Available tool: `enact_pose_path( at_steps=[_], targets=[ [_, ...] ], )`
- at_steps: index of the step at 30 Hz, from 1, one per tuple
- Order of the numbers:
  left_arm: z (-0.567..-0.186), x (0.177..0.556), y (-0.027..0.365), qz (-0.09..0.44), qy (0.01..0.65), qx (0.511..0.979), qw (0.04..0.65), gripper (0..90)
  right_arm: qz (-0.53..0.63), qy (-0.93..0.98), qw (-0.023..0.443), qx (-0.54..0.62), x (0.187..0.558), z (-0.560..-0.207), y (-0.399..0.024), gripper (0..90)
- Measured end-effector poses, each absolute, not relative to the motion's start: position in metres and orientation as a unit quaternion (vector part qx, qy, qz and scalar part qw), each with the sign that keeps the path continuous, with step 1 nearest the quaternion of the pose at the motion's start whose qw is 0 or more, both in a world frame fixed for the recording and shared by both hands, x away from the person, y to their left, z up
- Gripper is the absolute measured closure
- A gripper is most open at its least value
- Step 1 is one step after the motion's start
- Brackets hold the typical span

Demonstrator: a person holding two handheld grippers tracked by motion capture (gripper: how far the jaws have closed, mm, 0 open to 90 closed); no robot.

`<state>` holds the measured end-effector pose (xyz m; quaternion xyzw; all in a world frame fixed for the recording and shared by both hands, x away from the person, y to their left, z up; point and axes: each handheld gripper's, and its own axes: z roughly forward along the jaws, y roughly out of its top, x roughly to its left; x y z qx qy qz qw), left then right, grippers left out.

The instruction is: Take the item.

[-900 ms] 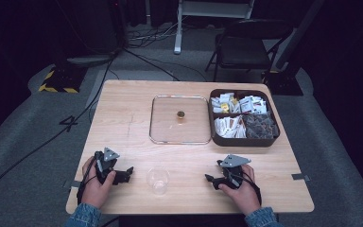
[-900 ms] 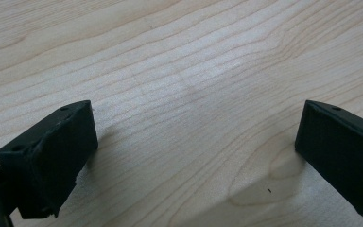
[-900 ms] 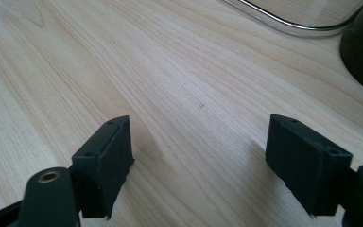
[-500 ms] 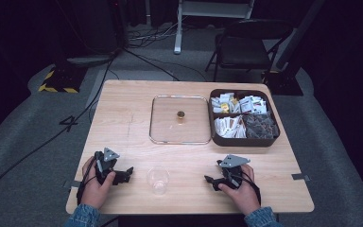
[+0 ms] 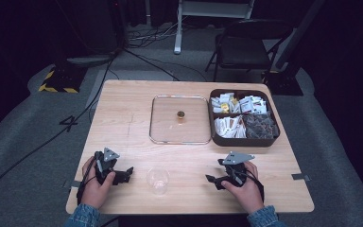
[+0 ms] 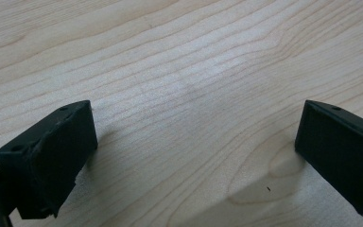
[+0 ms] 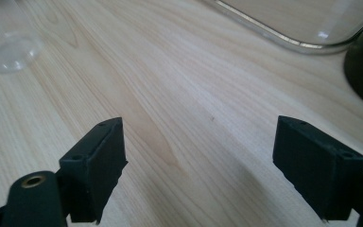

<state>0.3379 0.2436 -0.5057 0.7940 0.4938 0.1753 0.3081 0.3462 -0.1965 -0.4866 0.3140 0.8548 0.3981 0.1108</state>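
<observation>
Rested low on the table (image 5: 123, 118) near its front edge: left gripper (image 5: 123, 176) and right gripper (image 5: 213, 181), both released, jaws spread wide over bare wood (nothing between them). Stood between the two, apart from both: clear glass cup (image 5: 158, 179).

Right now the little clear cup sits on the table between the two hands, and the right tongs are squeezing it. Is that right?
Not quite. The clear cup does sit on the table between the hands, but the right tongs are not squeezing it. They stand open over bare wood, apart from the cup, as the right gripper view shows.
</observation>
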Motion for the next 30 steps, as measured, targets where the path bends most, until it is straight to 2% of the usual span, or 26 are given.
enact_pose_path(
  at_steps=[9,30],
  targets=[
    [-0.506,0.338,0.244,0.175,0.494,0.794,0.308,0.1,0.399,0.857,0.114,0.305,0.353,-0.452,-0.209,19.5],
    [-0.506,0.336,0.245,0.174,0.489,0.796,0.310,0.3,0.416,0.848,0.134,0.300,0.374,-0.414,-0.227,19.2]
  ],
)
